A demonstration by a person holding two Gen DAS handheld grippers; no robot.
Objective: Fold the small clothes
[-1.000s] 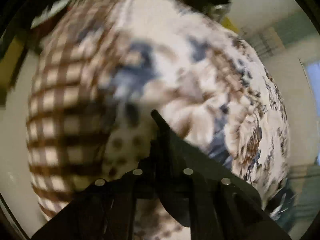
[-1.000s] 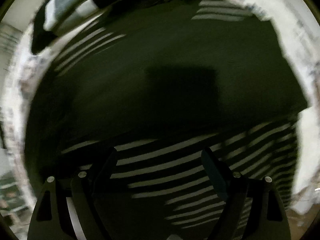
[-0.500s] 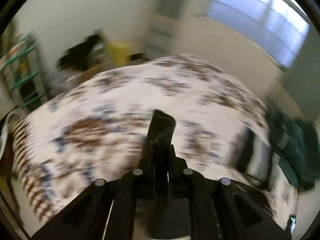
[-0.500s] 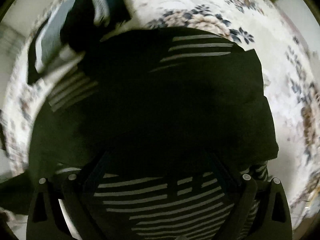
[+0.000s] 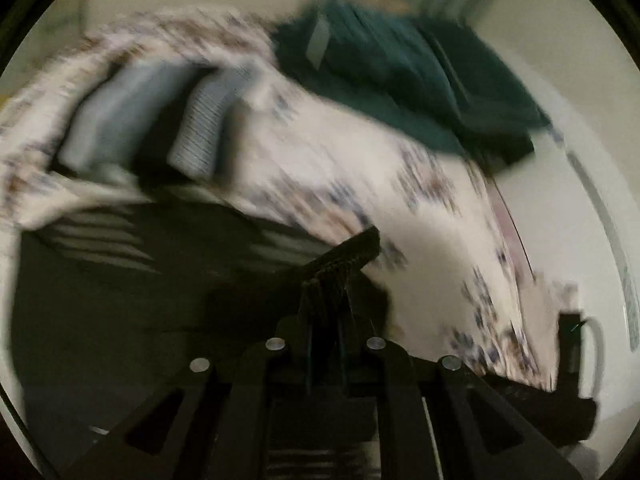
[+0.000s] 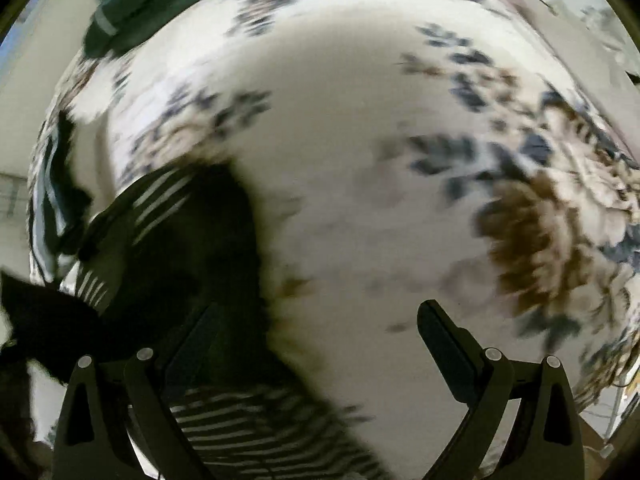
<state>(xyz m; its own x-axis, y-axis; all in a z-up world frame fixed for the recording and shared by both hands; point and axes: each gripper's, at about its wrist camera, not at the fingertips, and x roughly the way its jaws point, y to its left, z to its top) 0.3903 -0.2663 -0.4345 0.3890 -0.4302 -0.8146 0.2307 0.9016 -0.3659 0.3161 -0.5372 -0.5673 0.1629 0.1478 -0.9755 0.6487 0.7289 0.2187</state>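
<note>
A black garment with white stripes (image 5: 120, 280) lies on the floral bedspread (image 5: 360, 168). My left gripper (image 5: 336, 280) is shut on a dark edge of this garment, which sticks out past the fingertips. In the right wrist view the same garment (image 6: 192, 248) lies at the lower left, with its striped hem under the left finger. My right gripper (image 6: 320, 332) is open and empty, held over the bedspread (image 6: 360, 160) at the garment's right edge. Both views are blurred by motion.
A folded grey-and-black striped pile (image 5: 160, 128) sits on the bed beyond the garment. A dark green garment heap (image 5: 400, 72) lies at the far side, also in the right wrist view (image 6: 132, 0). The bed edge and pale floor (image 5: 580, 240) are to the right.
The left gripper has swung round from the far room to face the garment and the piles, still shut on cloth. The right gripper has moved right, off the garment's middle to its edge.
</note>
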